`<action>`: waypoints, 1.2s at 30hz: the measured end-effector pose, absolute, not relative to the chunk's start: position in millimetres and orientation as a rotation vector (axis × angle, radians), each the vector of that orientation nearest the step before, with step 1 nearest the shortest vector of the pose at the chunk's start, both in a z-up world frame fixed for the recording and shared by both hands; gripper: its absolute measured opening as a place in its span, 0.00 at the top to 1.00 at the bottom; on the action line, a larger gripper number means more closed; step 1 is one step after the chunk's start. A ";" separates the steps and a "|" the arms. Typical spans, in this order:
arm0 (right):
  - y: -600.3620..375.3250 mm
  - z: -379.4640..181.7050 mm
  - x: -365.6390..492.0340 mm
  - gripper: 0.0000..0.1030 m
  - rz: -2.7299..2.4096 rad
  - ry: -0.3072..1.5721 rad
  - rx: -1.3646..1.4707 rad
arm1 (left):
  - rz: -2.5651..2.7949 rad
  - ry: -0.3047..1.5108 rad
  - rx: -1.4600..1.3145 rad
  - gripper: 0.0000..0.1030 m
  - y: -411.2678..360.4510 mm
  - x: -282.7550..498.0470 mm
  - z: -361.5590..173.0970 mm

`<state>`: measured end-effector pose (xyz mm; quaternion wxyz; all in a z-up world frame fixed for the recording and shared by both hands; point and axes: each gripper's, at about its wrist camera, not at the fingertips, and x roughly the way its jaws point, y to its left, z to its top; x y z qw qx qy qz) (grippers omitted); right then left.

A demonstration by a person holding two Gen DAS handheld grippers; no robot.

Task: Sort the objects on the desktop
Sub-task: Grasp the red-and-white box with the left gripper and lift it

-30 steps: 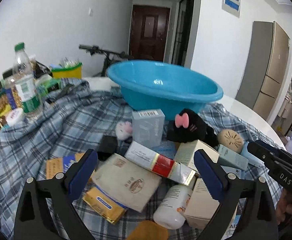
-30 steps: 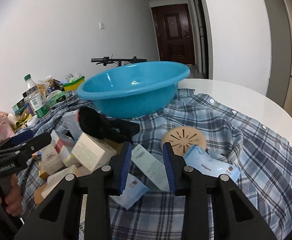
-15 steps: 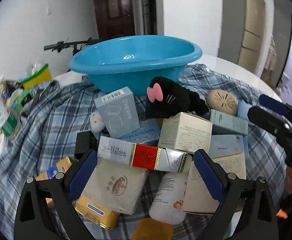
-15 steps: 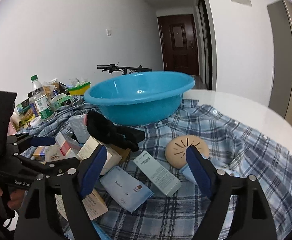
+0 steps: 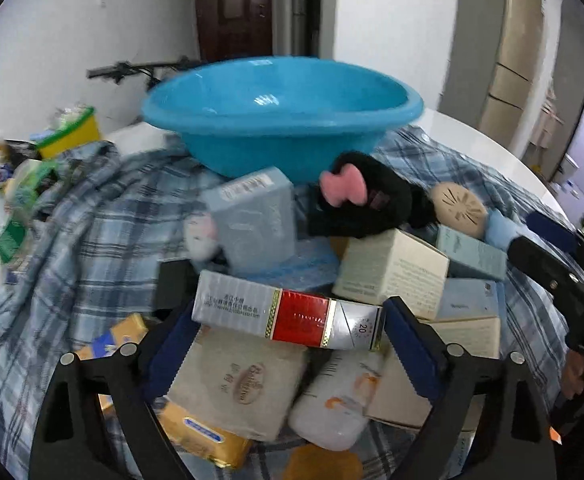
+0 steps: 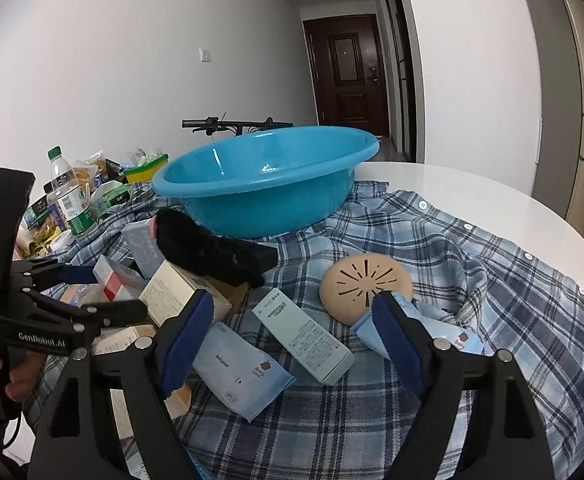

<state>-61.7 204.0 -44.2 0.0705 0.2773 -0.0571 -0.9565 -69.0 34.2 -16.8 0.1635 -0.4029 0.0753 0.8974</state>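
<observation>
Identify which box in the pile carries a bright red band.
The long silver carton lying across the pile between the left tongs; its red middle band sets it apart from the plain pale boxes around it.

Basin (image 6: 267, 196): solid bright blue.
Cloth (image 6: 472, 280): blue/white/navy plaid w/ white buttons.
Long carton (image 5: 287, 312): silver w/ red mid band, gold trim.
Plush (image 5: 368, 208): black w/ pink bow.
Round disc (image 6: 366, 288): tan, dark slot pattern.
Slim box (image 6: 304, 334): pale mint, dark print.
Pouch (image 6: 243, 368): light blue, brown spot.
Bottle (image 6: 67, 194): clear, green cap & label.
Gripper pads (image 6: 396, 338): dk blue on black frames.
Table (image 6: 472, 184): white.
</observation>
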 end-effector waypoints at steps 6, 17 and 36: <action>206.4 -43.7 -60.1 0.22 -2.879 -0.187 0.832 | 2.652 0.040 -1.103 0.10 11.5 -55.2 -6.0; 203.3 -41.7 -56.7 0.22 -2.878 -0.177 0.840 | 2.640 0.129 -1.186 0.05 7.4 -47.6 -34.3; 208.0 -51.0 -60.5 0.22 -2.862 -0.198 0.902 | 2.608 0.352 -1.134 0.00 30.5 -61.3 -32.0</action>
